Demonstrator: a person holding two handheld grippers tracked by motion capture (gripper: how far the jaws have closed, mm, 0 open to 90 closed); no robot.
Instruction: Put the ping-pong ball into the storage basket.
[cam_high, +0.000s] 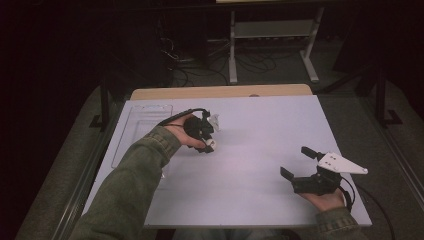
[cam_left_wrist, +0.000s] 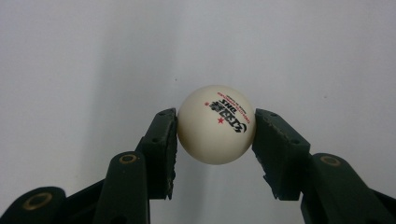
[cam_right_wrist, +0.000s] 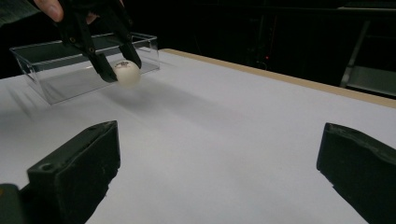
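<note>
Right claw (cam_high: 296, 162) nearest, jaws wide apart, nothing between them, resting low on the white desk (cam_high: 260, 130). Farther off, left claw (cam_high: 209, 144) clamped on a white ping-pong ball (cam_left_wrist: 216, 124), held just above the desk. Clear plastic tray (cam_right_wrist: 70, 65) just beyond, at the desk's left side.

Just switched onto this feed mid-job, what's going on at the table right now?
A person works with a gripper in each hand. The left gripper is shut on a white ping-pong ball, held just above the white table near a clear plastic tray. The right gripper rests near the table's front edge, jaws wide apart with nothing between them.
</note>
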